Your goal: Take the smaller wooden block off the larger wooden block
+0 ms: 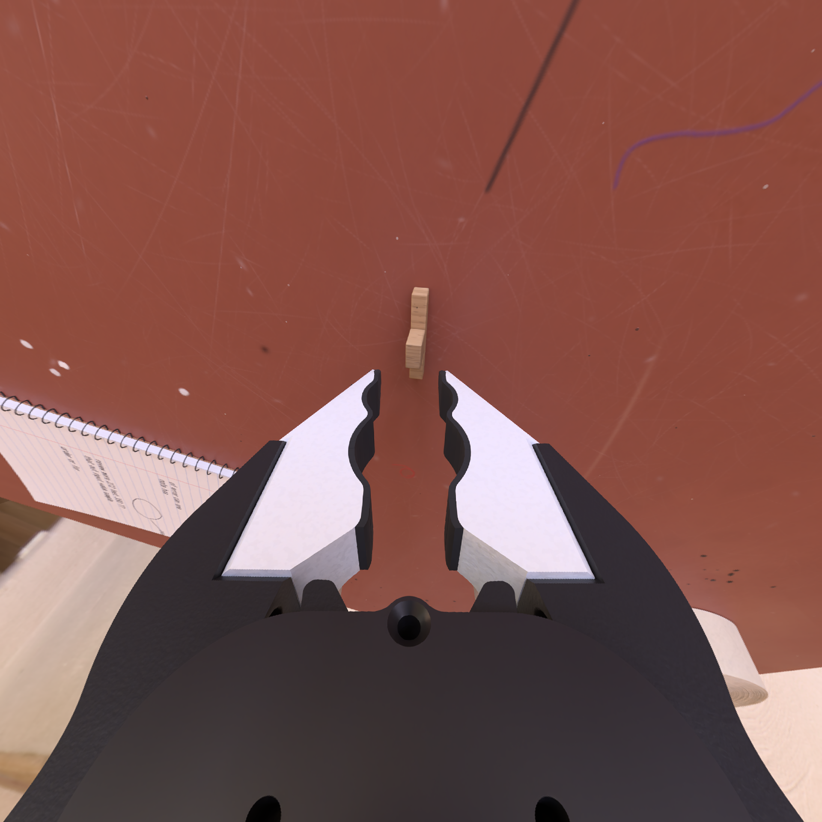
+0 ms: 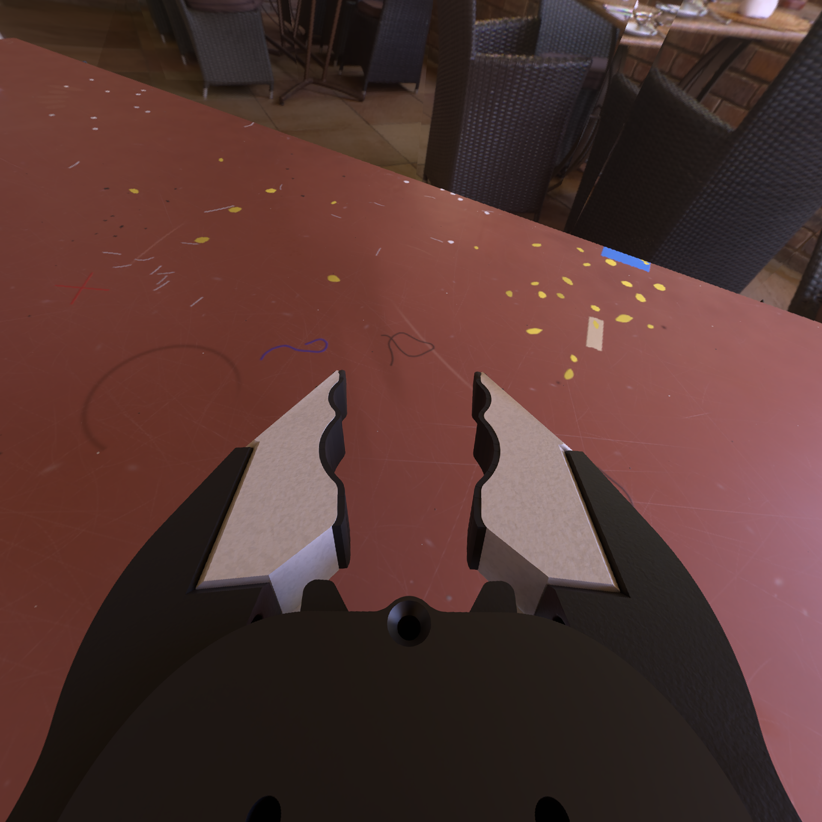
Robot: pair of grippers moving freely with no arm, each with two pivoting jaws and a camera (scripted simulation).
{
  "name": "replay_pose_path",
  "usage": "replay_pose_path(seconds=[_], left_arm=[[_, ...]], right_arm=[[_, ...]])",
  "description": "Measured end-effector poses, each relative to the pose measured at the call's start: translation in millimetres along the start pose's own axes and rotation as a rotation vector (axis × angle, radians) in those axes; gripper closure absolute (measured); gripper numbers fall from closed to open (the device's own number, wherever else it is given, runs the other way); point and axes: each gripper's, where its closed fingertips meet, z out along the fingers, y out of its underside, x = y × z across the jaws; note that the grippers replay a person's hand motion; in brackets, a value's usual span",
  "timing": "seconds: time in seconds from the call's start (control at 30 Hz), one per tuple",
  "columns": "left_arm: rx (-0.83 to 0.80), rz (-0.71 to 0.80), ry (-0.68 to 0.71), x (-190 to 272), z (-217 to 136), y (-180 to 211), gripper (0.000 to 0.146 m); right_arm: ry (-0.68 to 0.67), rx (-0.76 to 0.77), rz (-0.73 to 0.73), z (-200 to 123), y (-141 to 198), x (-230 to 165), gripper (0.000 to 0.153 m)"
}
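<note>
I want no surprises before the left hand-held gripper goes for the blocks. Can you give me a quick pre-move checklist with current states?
1. Left hand-held gripper open and empty: ok.
2. Smaller wooden block on the larger wooden block: ok.
3. Stack roughly in line with the jaw gap: ok.
4. Jaw gap wide enough for the smaller block: cannot tell.
5. Spiral notebook away from the approach path: ok.
6. Right hand-held gripper open, empty, blocks not in its view: ok.

Left claw (image 1: pixel 409 373) slightly parted, right claw (image 2: pixel 408 373) wider, both empty
</note>
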Motion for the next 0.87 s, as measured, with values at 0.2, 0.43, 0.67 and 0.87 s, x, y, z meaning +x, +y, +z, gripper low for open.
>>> replay_pose_path(seconds=[0.2,0.43,0.67,0.87], left_arm=[[-0.006,0.013,0.025,0.6,1.3,-3.8,0.130],[0.024,0.006,0.034,0.8,1.5,-4.9,0.141],[0.095,-0.019,-0.042,-1.3,-22.0,-12.4,0.141],[0.323,-0.071,-0.099,3.4,-85.0,-32.6,0.141]], right_arm=[[-0.003,-0.001,-0.006,0.1,0.0,-0.3,0.096],[0.004,0.003,-0.023,-0.6,-0.6,-0.5,0.096],[0.000,0.007,-0.017,-0.6,-1.1,-0.7,0.097],[-0.006,0.013,-0.013,-0.9,-2.0,-2.0,0.097]])
